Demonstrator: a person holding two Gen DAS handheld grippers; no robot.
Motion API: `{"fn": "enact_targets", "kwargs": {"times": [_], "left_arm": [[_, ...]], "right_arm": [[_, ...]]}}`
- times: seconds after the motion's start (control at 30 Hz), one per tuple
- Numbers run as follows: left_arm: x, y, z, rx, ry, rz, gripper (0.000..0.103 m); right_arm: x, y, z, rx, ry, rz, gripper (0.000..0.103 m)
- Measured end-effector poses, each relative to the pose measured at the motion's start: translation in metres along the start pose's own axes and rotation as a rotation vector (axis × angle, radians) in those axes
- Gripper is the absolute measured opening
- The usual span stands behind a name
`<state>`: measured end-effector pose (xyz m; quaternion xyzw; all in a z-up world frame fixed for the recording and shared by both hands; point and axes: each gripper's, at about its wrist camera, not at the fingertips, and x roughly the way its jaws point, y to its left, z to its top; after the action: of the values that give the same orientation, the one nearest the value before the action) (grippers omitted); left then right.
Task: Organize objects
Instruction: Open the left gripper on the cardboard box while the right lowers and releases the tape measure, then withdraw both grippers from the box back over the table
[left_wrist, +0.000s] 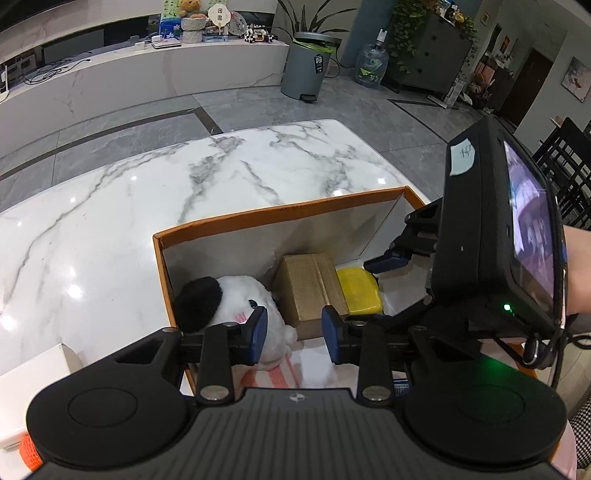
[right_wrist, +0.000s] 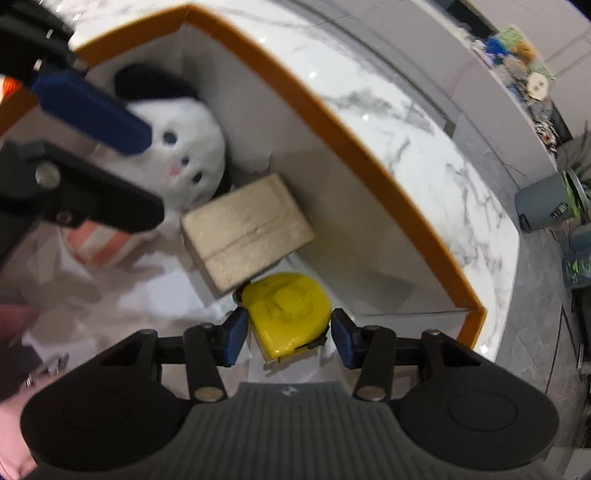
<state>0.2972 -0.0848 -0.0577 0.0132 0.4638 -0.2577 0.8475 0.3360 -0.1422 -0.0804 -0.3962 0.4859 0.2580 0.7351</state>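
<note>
Left claw: my left claw (left_wrist: 294, 334) is hanging over the near end of the box, its blue pads spread with nothing between them; the plush is lying just beyond the left pad.
Right claw: my right claw (right_wrist: 289, 336) is reaching down into the box, its pads spread on either side of the tape measure with small gaps showing, so I am not pinching it.
Box: the orange-rimmed box (left_wrist: 280, 213) is sitting on the marble bench (left_wrist: 155, 192) with its top open and its white walls standing upright.
Plush: the white plush with a black ear (right_wrist: 184, 147) is lying in one end of the box against the wall.
Carton: the small brown carton (right_wrist: 245, 230) is lying mid-box, just beside the plush and touching the tape measure's corner.
Tape measure: the yellow tape measure (right_wrist: 290, 310) is lying on the box floor near the far corner.
Open room: bare white floor is showing along the near side of the box, and the bench beyond the rim is lying broad and bare.
</note>
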Motion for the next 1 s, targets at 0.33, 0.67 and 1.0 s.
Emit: {"fn": "enact_targets", "kwargs": {"times": [0.33, 0.67, 1.0], "left_arm": [[0.001, 0.002, 0.0, 0.0, 0.0, -0.004, 0.038], [0.003, -0.009, -0.002, 0.09, 0.001, 0.033, 0.038], [0.025, -0.025, -0.006, 0.174, 0.037, 0.018, 0.038]], "right_arm": [[-0.01, -0.007, -0.006, -0.107, 0.043, 0.053, 0.034], [0.004, -0.013, -0.003, -0.079, 0.049, 0.028, 0.019], [0.004, -0.026, -0.011, -0.049, -0.024, 0.039, 0.016]]}}
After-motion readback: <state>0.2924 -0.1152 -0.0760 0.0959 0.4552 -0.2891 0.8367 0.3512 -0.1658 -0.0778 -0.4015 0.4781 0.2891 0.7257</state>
